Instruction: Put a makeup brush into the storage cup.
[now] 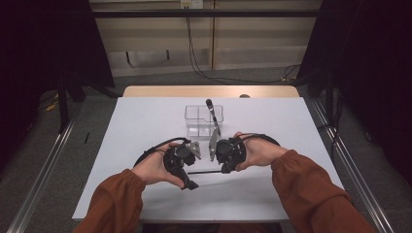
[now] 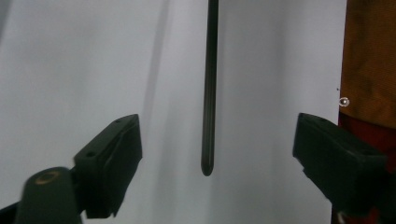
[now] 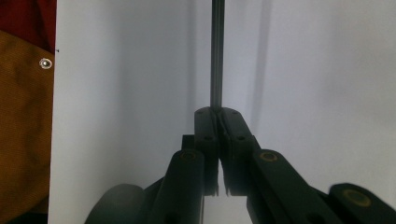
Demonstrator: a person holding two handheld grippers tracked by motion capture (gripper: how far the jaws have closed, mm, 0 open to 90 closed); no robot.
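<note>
**Thin black rod pinched by one gripper, the other spread around its tip**

Across the middle of the high view sits the white table (image 1: 145,126), taking up most of the frame, with a strip of wooden edge along its far side. Up from the bottom corners come two rust-orange sleeves, and the hands meet just below center.

Next down in size: a clear plastic bin (image 1: 203,119) a bit above center, with a dark-handled tool (image 1: 212,115) leaning out of it.

Then the grippers. Right gripper (image 3: 218,112) has its jaws pressed tight together, pinching the end of a thin black rod (image 1: 204,172); in its own view the rod runs straight up from the tips to the top edge. Left gripper (image 2: 215,154) has its jaws spread wide, one at lower left and one at lower right of its view, and the rod's rounded tip (image 2: 207,168) hangs between them, touching neither pad. Rod lies level between the two grippers, just below center of the high view.
</note>
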